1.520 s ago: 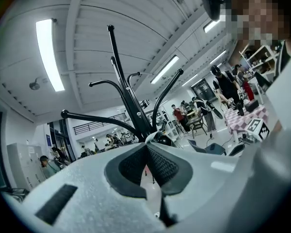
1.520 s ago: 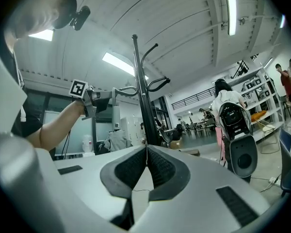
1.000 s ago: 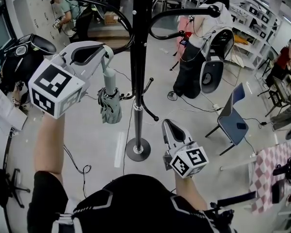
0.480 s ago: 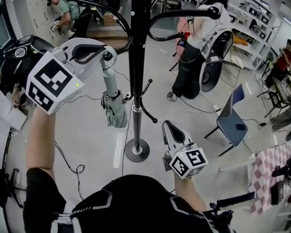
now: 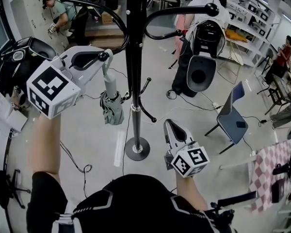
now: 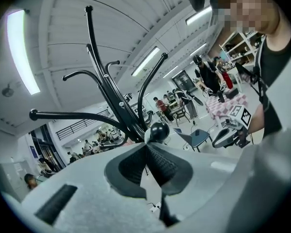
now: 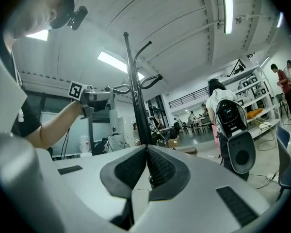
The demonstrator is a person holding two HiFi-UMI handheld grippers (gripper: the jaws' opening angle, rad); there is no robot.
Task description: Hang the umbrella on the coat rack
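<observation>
A folded grey-green umbrella (image 5: 111, 108) hangs straight down from my left gripper (image 5: 104, 57), which is shut on its top; a black knob (image 6: 159, 130) shows just past the jaw tips. The umbrella hangs just left of the black coat rack pole (image 5: 134, 57), below a curved upper hook arm (image 5: 106, 13). Two short lower hooks (image 5: 150, 115) stick out to the right of the pole. In the left gripper view the coat rack (image 6: 114, 96) rises ahead. My right gripper (image 5: 169, 124) is shut and empty, low and to the right of the round base (image 5: 137, 149).
A blue chair (image 5: 235, 120) stands to the right, and a person with a backpack (image 5: 201, 67) behind the rack. A checked cloth (image 5: 269, 169) lies at far right. Cables (image 5: 77, 164) trail on the floor at left. Black gear (image 5: 14, 57) sits at far left.
The left gripper rose a little with the umbrella, then drifted slightly left, staying beside the pole. The right gripper has barely moved.
</observation>
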